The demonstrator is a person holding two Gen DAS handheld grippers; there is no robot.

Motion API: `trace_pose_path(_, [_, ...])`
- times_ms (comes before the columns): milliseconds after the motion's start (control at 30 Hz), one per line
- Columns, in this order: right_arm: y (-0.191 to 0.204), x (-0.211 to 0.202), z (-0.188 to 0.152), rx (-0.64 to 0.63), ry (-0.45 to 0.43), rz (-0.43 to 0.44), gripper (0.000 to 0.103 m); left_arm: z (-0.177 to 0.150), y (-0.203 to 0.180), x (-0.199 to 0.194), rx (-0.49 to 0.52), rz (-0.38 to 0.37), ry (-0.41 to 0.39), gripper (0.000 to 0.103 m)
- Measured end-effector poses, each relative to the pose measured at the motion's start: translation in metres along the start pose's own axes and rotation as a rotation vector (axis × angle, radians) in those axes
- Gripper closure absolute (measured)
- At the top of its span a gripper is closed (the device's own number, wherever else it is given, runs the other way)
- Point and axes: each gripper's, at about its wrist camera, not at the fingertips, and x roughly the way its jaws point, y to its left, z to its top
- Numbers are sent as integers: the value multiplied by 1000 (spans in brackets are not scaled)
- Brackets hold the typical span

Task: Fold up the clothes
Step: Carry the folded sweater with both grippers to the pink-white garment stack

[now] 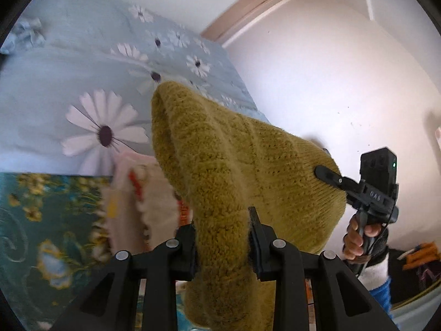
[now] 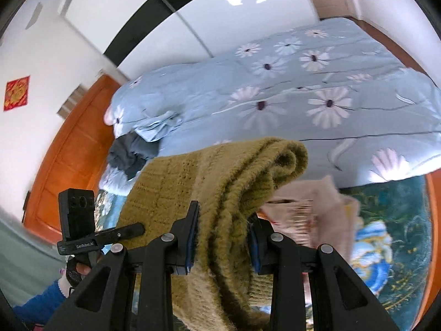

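A mustard-yellow knit sweater (image 1: 220, 165) hangs lifted between both grippers, above the bed. My left gripper (image 1: 222, 237) is shut on a bunched fold of it. My right gripper (image 2: 224, 237) is shut on another thick fold of the sweater (image 2: 226, 182). In the left wrist view the right gripper (image 1: 328, 178) shows at the sweater's right edge, held by a hand. In the right wrist view the left gripper (image 2: 129, 231) shows at the sweater's left edge. A cream and pink garment (image 1: 143, 201) lies below on the bed; it also shows in the right wrist view (image 2: 317, 207).
A light blue duvet with white daisies (image 2: 303, 88) covers the far part of the bed. A teal floral sheet (image 1: 41, 220) lies under the garments. An orange wooden headboard (image 2: 69, 143) and a white wardrobe (image 2: 193, 16) stand behind. A white wall (image 1: 330, 69) is at right.
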Motion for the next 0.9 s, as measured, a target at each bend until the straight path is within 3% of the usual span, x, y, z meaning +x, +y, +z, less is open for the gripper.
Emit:
trace_pose_path(133, [-27, 21, -6, 16, 27, 8, 71, 1, 2, 24, 29, 33, 33, 72])
trace_pose_path(200, [-41, 36, -10, 32, 50, 13, 71, -5, 16, 31, 9, 51, 46, 72])
trace_pose_path(300, [-63, 66, -19, 71, 89, 19, 71, -18, 45, 51, -20, 141, 96, 71])
trace_pose_path(367, [-77, 86, -26, 96, 116, 7, 70, -27, 60, 57, -64, 143, 112, 71])
trace_pose_path(533, [-100, 92, -39, 149, 81, 44, 70, -31, 68, 61, -69, 171, 110, 67])
trace_pose_path(600, [-109, 95, -47, 173, 79, 39, 68, -31, 62, 68, -11, 244, 130, 63])
trace_pose_path(700, [-119, 98, -57, 220, 64, 54, 61, -33, 62, 73, 46, 282, 149, 61])
trace_pose_path(900, [-109, 93, -58, 221, 39, 31, 60, -39, 56, 46, 69, 299, 114, 61])
